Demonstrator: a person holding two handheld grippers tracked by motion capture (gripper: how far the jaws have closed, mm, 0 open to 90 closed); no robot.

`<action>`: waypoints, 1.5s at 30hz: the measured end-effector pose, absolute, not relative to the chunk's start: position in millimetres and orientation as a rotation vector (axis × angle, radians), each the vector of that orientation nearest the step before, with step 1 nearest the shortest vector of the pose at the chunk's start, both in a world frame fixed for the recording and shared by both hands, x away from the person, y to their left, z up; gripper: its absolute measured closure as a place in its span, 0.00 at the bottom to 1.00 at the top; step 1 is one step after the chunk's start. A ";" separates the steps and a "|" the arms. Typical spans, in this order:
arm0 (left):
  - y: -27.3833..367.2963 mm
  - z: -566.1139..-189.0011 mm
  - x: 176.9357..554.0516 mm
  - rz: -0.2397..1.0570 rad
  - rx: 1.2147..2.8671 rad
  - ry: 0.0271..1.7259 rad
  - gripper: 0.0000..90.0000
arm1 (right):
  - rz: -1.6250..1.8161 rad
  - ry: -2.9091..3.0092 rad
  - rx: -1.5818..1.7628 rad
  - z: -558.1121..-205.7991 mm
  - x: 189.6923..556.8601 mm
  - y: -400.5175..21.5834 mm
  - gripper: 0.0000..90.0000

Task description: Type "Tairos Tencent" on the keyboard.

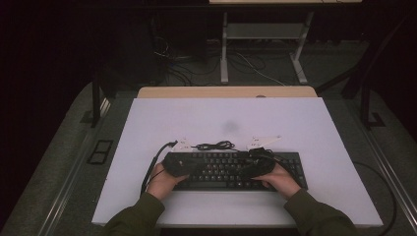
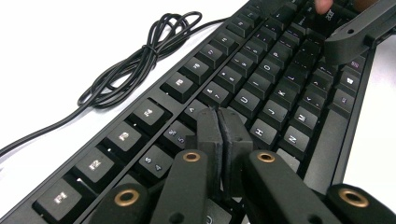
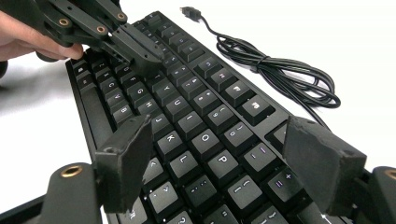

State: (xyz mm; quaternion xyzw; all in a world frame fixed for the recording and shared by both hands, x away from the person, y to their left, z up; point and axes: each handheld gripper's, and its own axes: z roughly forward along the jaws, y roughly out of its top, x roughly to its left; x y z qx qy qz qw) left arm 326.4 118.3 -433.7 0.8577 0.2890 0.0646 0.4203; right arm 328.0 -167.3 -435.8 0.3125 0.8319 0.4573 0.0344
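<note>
A black keyboard [image 1: 231, 169] lies near the front of the white table top, with its black cable [image 1: 214, 145] coiled just behind it. My left gripper [image 2: 218, 114] is shut, pads pressed together with nothing between them, its tips low over the number and upper letter rows; it also appears as the left gripper [image 3: 144, 60] in the right gripper view. My right gripper [image 3: 222, 140] stands open above the keys around O and P, holding nothing. The coiled cable [image 3: 280, 70] ends in a loose USB plug [image 3: 189, 10]. Both hands rest at the keyboard's front edge.
The white table top [image 1: 147, 128] has bare room behind and to both sides of the keyboard. A wooden desk edge [image 1: 226, 92] runs along the back. Beyond it, a desk frame [image 1: 223, 49] and loose floor cables [image 1: 255, 69] sit in the dark.
</note>
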 end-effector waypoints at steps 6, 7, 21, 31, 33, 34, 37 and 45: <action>120.6 -431.5 325.0 0.164 2.137 0.730 0.88 | 1.408 2.555 0.943 -434.2 325.9 -169.8 0.25; 121.1 -431.1 324.5 0.163 2.129 0.737 0.86 | 1.403 2.552 0.943 -434.0 325.5 -170.8 0.25; 143.7 -425.8 312.4 0.174 2.042 0.757 0.48 | 1.409 2.483 0.965 -427.8 318.0 -197.5 0.22; 159.3 -422.2 297.4 0.210 1.999 0.762 0.34 | 1.417 2.424 0.992 -427.9 309.8 -220.5 0.20; 163.1 -422.3 294.1 0.217 1.991 0.767 0.31 | 1.423 2.416 0.991 -427.8 308.0 -224.7 0.20; 165.1 -422.6 293.1 0.220 1.990 0.763 0.30 | 1.424 2.412 0.985 -427.8 307.2 -227.0 0.20; 170.6 -423.1 289.9 0.232 1.989 0.772 0.26 | 1.428 2.399 0.991 -428.2 303.7 -233.0 0.20; 180.8 -425.5 284.9 0.248 1.974 0.785 0.20 | 1.414 2.366 0.998 -431.8 291.1 -251.1 0.19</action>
